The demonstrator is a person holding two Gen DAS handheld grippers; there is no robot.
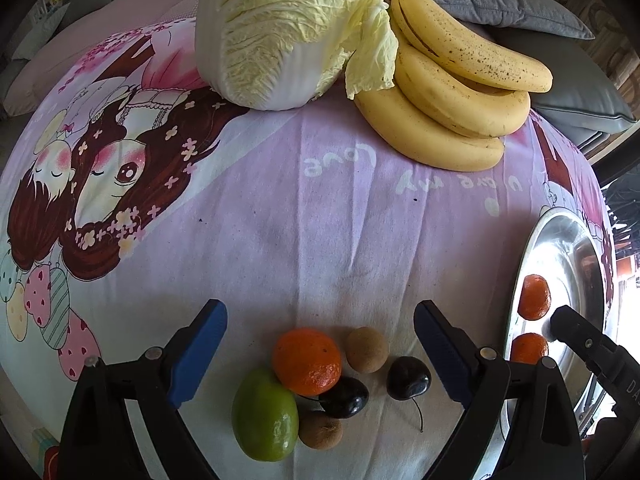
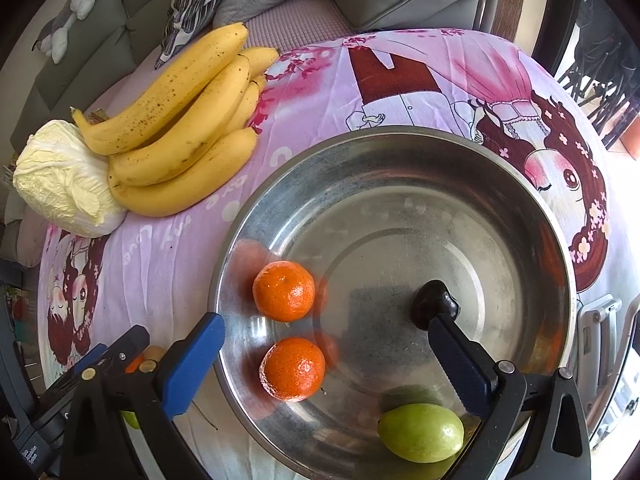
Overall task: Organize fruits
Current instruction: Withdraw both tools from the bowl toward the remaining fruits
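Two oranges (image 2: 284,291) lay inside the bowl (image 2: 400,140), left of centre; a green fruit (image 2: 421,432) lay at its near rim, long axis crosswise. Both grippers, left (image 1: 320,344) and right (image 2: 326,344), stood spread; a dark fruit (image 2: 434,304), perhaps a cherry, sat at the right one's fingertip.

Beside the silver bowl (image 2: 552,216): speckled yellow bananas (image 2: 176,120) on lilac cartoon-print (pink-cheeked girls) cloth (image 2: 160,264); inside, orange tangerines (image 2: 284,291)

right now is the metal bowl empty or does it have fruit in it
Not empty: the metal bowl holds two oranges, a green fruit and a dark fruit.
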